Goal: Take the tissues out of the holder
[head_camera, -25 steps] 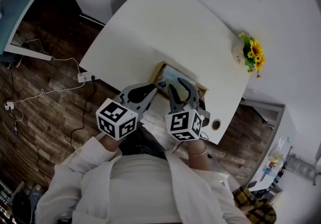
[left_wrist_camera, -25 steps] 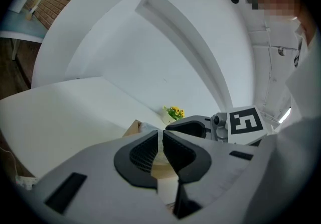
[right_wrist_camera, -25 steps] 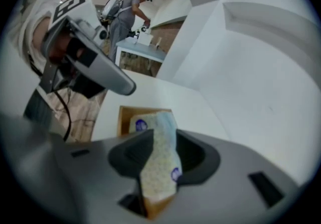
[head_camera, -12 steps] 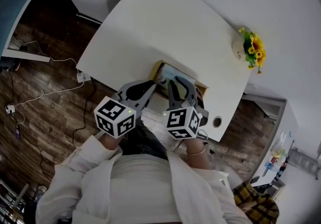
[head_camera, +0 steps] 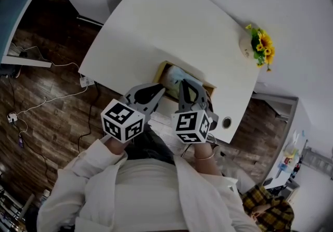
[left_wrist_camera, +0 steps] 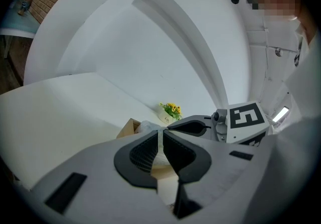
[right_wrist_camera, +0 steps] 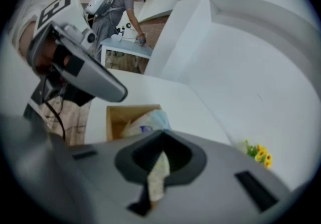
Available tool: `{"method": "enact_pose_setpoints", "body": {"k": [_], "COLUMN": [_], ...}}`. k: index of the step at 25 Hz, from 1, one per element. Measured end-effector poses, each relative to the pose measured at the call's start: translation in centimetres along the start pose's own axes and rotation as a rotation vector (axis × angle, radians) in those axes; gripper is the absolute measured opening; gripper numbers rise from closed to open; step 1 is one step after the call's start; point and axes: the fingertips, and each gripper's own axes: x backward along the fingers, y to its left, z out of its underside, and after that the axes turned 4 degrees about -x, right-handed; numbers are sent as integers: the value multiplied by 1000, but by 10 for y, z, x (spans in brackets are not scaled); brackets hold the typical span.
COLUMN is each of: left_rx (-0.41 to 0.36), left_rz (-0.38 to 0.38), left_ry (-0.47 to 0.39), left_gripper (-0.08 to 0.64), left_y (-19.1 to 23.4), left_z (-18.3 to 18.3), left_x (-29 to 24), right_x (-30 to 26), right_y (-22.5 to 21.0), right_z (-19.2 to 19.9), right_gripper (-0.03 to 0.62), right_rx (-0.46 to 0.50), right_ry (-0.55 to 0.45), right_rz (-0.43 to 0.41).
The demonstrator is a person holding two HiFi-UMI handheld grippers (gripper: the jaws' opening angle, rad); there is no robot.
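Spread a second ago, the right gripper (right_wrist_camera: pixel 161 135) has just closed its fingers (right_wrist_camera: pixel 135 155), pinching a tissue (right_wrist_camera: pixel 158 175) from the holder (right_wrist_camera: pixel 115 117) on the surface (head_camera: pixel 171 33). The left gripper (left_wrist_camera: pixel 161 131) has its fingers pressed together.

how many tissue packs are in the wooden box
1 in view: a white pack lying in the wooden box at the table's near edge. The right gripper, whose jaws have just closed, pinches a tissue. Others may be hidden underneath.

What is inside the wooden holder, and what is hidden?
A tissue pack, white and pale blue, fills the wooden holder. The right gripper has just closed on a tissue. The holder's floor is covered.
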Motion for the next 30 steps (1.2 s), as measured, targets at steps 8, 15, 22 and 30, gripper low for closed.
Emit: {"method": "enact_pose_setpoints", "body": {"k": [8,15,22,30], "left_rx": [-73,-148,-255,-341], "left_rz": [32,69,123,156], "left_ry": [25,29,12,-51], "left_gripper": [54,54,54,54], "left_y": [-11,-29,-55,-79], "left_z": [-4,-16,-41,-72], "left_x": [6,9,9,9], "right_x": [18,40,68,110], "right_y": [-12,-35,-49,-62], "right_z": [-5,-13,-24,-37], "right_gripper": [11,11,11,11], "right_rx": [-67,-137,-192,-299], "right_ry": [-35,-100,-178,-320], "right_rz": [75,162,244,290]}}
